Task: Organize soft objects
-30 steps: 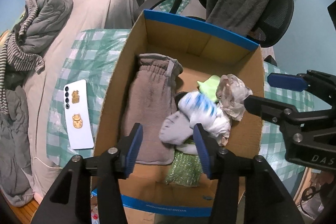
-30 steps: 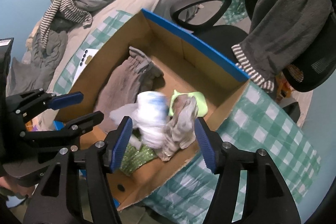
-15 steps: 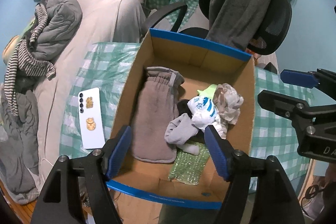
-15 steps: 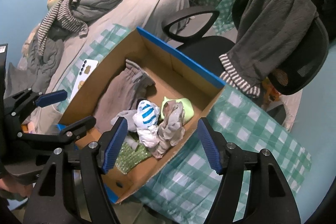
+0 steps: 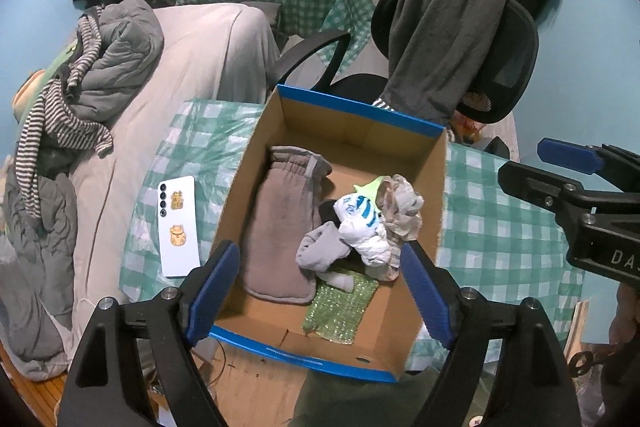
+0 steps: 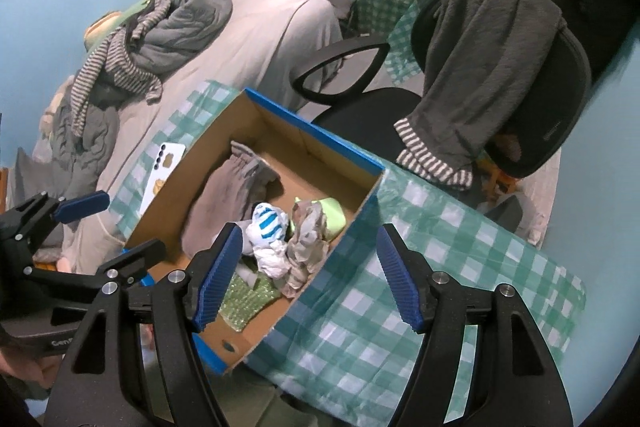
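An open cardboard box (image 5: 360,111) with a blue rim stands on the checked table. Inside lie a grey-brown fleece garment (image 5: 280,227), a white sock with blue stripes (image 5: 360,219), a beige crumpled cloth (image 5: 400,207), a lime-green piece (image 5: 372,187), a grey sock (image 5: 320,251) and a green glittery cloth (image 5: 340,307). My left gripper (image 5: 316,251) hovers above the box's near end, its jaws opening with nothing between them. My right gripper (image 6: 309,229) hangs open and empty over the box's right side. Each gripper also shows in the other's view, the right gripper (image 5: 540,167) and the left gripper (image 6: 116,227).
A white phone (image 5: 178,227) lies on the green checked tablecloth (image 5: 500,227) left of the box. A bed (image 5: 200,67) piled with grey and striped clothes (image 5: 100,75) runs along the left. A black office chair (image 5: 500,75) draped with a dark grey towel (image 5: 448,35) stands behind the box.
Both grippers have risen away from the box. The left jaws have spread much wider, the right slightly. The blue-striped sock, blurred in motion before, now rests in the box.
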`<state>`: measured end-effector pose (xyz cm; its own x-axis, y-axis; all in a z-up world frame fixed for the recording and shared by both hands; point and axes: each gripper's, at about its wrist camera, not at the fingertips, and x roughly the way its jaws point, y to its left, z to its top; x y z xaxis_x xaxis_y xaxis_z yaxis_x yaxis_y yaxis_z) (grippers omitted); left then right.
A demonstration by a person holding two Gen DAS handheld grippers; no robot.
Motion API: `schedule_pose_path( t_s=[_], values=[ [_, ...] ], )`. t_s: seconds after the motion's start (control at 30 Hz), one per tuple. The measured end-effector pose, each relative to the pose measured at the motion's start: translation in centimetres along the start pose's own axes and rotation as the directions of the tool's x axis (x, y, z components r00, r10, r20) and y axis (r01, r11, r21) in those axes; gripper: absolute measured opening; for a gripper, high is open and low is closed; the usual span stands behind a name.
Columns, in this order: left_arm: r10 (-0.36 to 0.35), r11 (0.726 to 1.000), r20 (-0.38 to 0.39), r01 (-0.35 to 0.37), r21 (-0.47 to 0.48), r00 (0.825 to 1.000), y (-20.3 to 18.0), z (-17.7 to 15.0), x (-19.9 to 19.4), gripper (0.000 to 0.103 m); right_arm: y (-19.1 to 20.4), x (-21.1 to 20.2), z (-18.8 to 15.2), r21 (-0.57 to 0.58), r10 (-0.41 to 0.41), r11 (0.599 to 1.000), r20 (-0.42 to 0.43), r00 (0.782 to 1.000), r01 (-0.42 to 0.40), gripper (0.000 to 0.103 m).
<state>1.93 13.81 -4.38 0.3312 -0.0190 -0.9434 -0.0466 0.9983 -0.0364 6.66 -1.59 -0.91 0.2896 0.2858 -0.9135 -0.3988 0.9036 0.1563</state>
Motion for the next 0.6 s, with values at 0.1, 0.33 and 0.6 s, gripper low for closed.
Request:
schedule_pose_path(
  t_s=[0.1, 0.33, 0.6],
  values=[
    [-0.003, 1.0, 0.005, 0.003, 0.005, 1.0, -0.6, -0.2, -0.8, 0.084, -0.5, -1.0, -0.4, 0.004, -0.005, 1.0, 0.017, 1.0, 0.005, 0.069],
    [0.0, 1.0, 0.028, -0.001, 0.029, 1.0, -2.5, -0.5, -2.6, 0.084, -2.1, -3.7, -1.6, 0.031, -0.014, 0.999, 0.055, 0.998, 0.013, 0.069],
    [-0.003, 1.0, 0.068, 0.002, 0.023, 0.998, -4.1, -0.6, -4.7, 0.084, -4.2, -5.8, -2.9, 0.073, -0.035, 0.997, 0.08, 0.996, 0.03, 0.069]
  ],
)
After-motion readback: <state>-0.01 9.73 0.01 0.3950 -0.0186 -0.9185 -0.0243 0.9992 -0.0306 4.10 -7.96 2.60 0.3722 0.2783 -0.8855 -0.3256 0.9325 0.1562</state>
